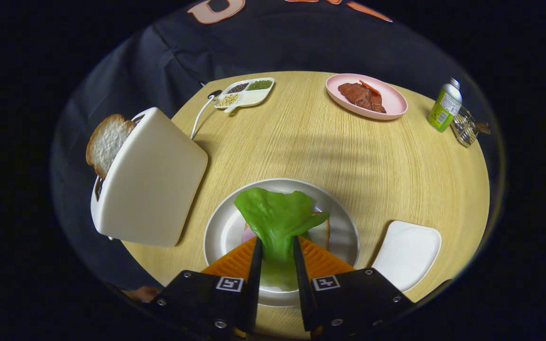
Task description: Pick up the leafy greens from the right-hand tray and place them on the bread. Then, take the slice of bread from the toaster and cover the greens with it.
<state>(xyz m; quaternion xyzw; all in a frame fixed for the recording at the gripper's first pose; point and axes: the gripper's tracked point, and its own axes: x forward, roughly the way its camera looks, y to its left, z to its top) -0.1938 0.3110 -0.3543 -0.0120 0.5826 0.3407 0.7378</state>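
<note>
- The tool [277, 246] holds the leafy greens [275, 215]: its two fingers stand close together with the narrow stem end of the leaf pinched between them, both pressing on it.
- The broad part of the leaf fans out just ahead of the fingertips and hangs over the round grey plate [221, 227], covering most of what lies there.
- Under the leaf, a slice of bread [321, 231] shows at its right side, and a bit of pink filling [248, 233] peeks out at its left, close by the left finger.
- The greens look smooth, glossy and rubbery, with soft veins and a wavy edge.
- The right-hand tray [408, 253], white, square with rounded corners and a matt face, lies just beside the plate, to the right of the fingers.
- A cream toaster [152, 182] with smooth rounded sides stands left of the plate; a slice of bread in the toaster [106, 142], porous with a brown crust, sticks out of its slot.
- The counter [301, 142] is round, of pale wood with fine grain.
- Well beyond the fingers lie a white divided dish [247, 92] of seeds and a pink plate [394, 102] bearing brown meat slices [360, 96].
- Beside the pink plate stands a small green bottle [445, 106] with a silver cap.
</note>
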